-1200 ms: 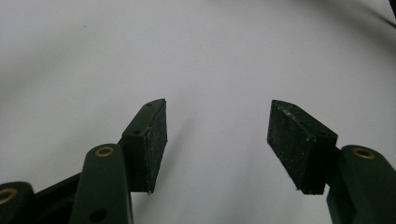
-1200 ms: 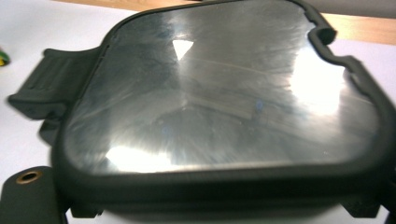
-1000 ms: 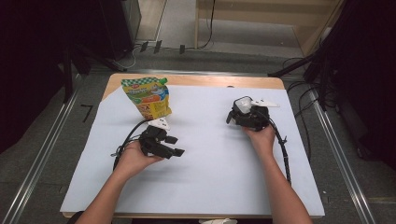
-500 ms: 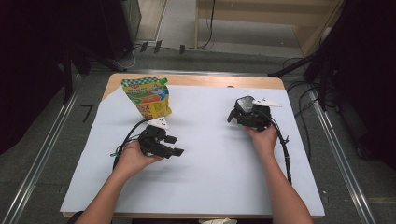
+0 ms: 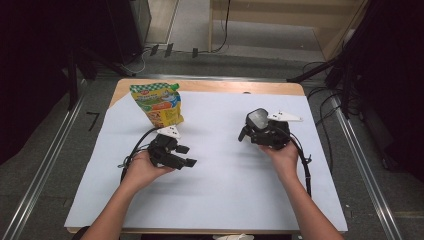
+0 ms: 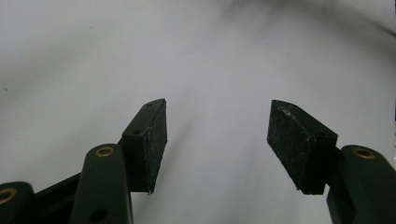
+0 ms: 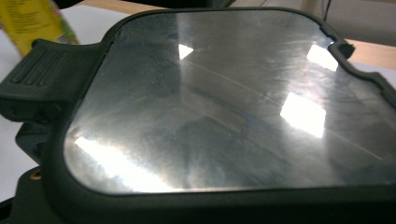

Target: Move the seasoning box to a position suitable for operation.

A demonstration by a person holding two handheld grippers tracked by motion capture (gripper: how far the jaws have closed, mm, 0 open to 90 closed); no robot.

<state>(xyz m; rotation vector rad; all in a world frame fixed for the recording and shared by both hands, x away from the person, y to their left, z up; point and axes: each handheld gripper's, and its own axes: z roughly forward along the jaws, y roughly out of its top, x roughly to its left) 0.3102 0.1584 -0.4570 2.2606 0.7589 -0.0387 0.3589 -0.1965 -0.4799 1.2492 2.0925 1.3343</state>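
The work looked barely begun: the right tool (image 5: 252, 131) had a black-rimmed glossy panel (image 5: 258, 119) at its tip, tilted and seemingly raised off the white worktop (image 5: 225, 190), with placing it anywhere left to do. The snack pouch (image 5: 159, 103) stood untouched at the far left of the worktop. The left tool (image 5: 186, 155) rested spread and empty. The right gripper view showed the panel's scratched sheen and ribbed tab, but the panel hid the jaws, so their grip could not be told. The left gripper view showed bare pads (image 6: 156, 140) over plain worktop.
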